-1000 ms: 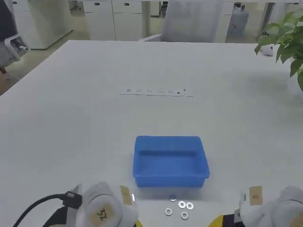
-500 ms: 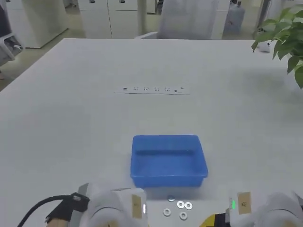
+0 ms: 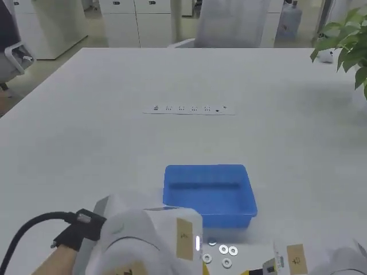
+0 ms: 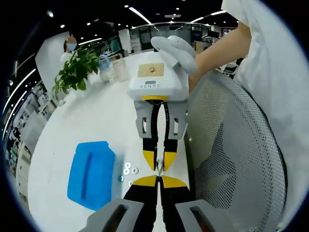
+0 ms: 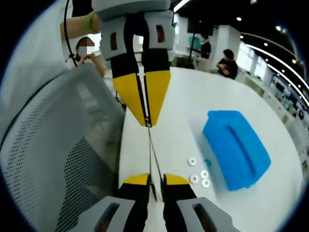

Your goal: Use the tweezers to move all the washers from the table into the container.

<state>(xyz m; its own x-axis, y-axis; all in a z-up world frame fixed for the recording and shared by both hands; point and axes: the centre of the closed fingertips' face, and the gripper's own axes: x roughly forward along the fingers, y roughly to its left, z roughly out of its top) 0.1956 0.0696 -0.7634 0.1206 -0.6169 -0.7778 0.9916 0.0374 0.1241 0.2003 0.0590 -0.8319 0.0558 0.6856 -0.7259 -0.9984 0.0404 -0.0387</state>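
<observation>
Holding thin tweezers [image 5: 150, 154] end to end: my left claw [image 4: 157, 180] and right claw [image 5: 151, 181] both clamped on them. Loose washers [image 3: 224, 250] lying just beside container [image 3: 210, 218]; likely light, flat, slippery, so taking by rim.

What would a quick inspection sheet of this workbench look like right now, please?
Surface: white table, bare apart from a flush socket strip.
Job's things: blue container, no washers seen inside; five washers clustered on the table by its near wall; tweezers spanning between the two grippers.
Clutter: nothing seen.
Grippers: left gripper and right gripper face tip to tip, both shut on the tweezers.
Cables: black cable trailing from the left gripper.
Surroundings: leafy plant, office chair and cabinets beyond the table; mesh chair back beside the person.
</observation>
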